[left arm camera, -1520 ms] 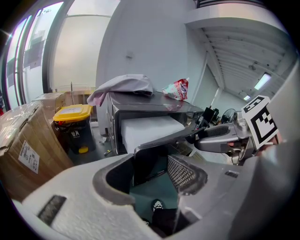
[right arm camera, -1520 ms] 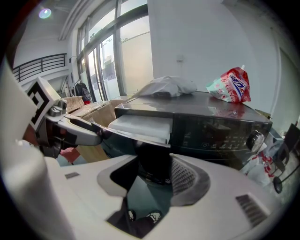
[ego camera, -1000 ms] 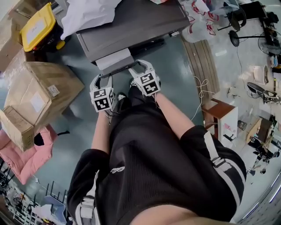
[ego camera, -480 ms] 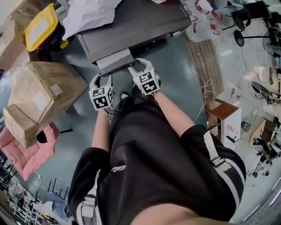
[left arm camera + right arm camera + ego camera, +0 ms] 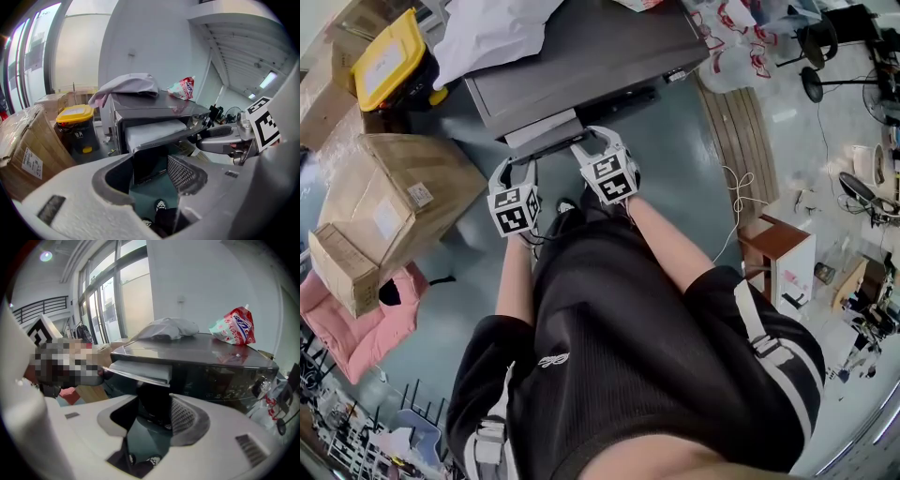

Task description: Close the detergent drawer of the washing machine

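Pale grey plastic jaws of the left hand-held gripper (image 5: 151,176) stand apart with nothing between them. Through the gap, its own view shows the white detergent drawer (image 5: 152,131) pulled out at the top left of the washing machine's (image 5: 154,101) front. The right hand-held gripper (image 5: 150,427) is likewise spread and empty, and it looks at the drawer from below.

Only the head view shows both tools side by side just in front of the washing machine, with the right one's tips at the drawer's front edge. Whether they touch it cannot be told. The left gripper view alone catches the right tool's black pad near the drawer's right end.

On top of the machine lie a white cloth (image 5: 168,328) and a red-and-white packet (image 5: 234,326), the packet plainest in the right gripper view. To the left of the machine, the head view shows a yellow-lidded bin (image 5: 382,58) and cardboard boxes (image 5: 394,187).
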`<state>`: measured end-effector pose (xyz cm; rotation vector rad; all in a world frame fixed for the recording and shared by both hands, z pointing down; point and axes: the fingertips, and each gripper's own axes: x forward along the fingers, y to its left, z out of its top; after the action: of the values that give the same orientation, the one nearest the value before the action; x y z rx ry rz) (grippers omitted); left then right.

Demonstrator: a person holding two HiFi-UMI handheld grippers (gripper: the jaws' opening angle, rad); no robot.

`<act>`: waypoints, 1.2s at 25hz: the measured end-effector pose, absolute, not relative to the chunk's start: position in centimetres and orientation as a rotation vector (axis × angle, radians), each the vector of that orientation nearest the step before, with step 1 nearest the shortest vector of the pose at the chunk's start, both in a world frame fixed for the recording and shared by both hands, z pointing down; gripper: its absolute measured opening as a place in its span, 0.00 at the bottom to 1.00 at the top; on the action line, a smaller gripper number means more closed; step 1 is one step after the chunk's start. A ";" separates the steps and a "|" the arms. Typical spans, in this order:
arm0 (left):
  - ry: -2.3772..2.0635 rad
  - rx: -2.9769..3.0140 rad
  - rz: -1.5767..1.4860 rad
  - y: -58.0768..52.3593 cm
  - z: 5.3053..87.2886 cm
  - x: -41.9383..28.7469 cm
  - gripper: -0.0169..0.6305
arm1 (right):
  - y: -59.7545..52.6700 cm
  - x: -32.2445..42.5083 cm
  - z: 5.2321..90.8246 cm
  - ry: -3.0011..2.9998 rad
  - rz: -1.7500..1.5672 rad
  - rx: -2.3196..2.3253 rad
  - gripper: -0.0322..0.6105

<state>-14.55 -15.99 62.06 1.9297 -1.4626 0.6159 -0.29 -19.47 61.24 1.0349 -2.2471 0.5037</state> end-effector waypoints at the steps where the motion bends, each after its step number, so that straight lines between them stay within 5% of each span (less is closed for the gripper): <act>1: -1.464 1.929 0.616 -16.1 62.1 -14.6 0.37 | -19.6 -0.3 61.3 -2.248 0.505 1.034 0.36; 30: -1.620 1.842 0.527 -17.1 62.4 -15.4 0.38 | -21.1 -0.8 60.8 -2.428 0.466 0.994 0.37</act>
<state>-15.43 -17.07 62.39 1.8420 -1.6205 0.5270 -0.77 -21.11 60.77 0.9935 -2.4275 0.4662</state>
